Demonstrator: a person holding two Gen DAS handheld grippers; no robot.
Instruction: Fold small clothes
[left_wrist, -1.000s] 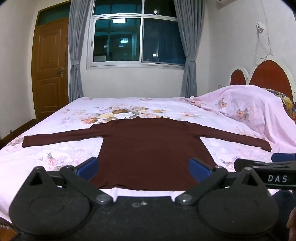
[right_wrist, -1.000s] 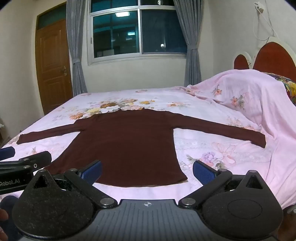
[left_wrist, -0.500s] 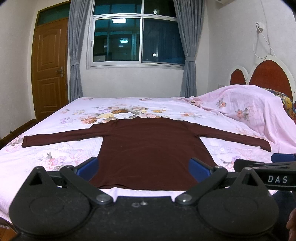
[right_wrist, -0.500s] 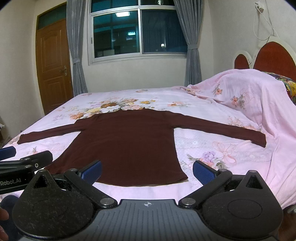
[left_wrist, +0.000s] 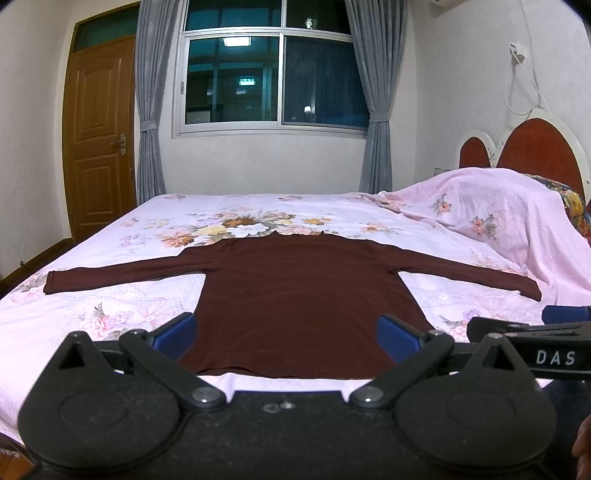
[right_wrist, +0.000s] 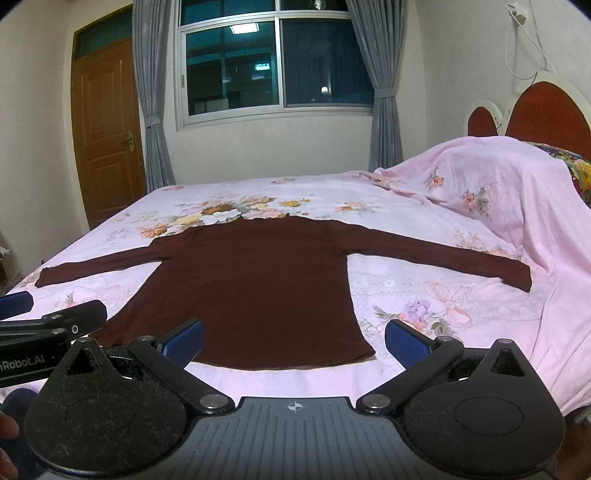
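Observation:
A dark maroon long-sleeved top (left_wrist: 295, 291) (right_wrist: 251, 288) lies flat on the bed, hem toward me and both sleeves spread sideways. My left gripper (left_wrist: 286, 336) hovers open above the hem, its blue pads (left_wrist: 177, 334) apart and nothing between them. My right gripper (right_wrist: 293, 341) is open too, over the hem's right corner, holding nothing. Each gripper shows at the edge of the other's view: the right one (left_wrist: 532, 339) at the right of the left wrist view, the left one (right_wrist: 44, 325) at the left of the right wrist view.
The bed wears a pink floral sheet (left_wrist: 110, 295) (right_wrist: 443, 295). A pink floral cover drapes over a raised heap (left_wrist: 498, 218) by the red headboard (left_wrist: 535, 147) at right. A wooden door (left_wrist: 99, 147), window and grey curtains stand beyond the bed.
Barely anything has changed; both views rose or shifted very slightly, and the top has not moved. Both grippers stay open.

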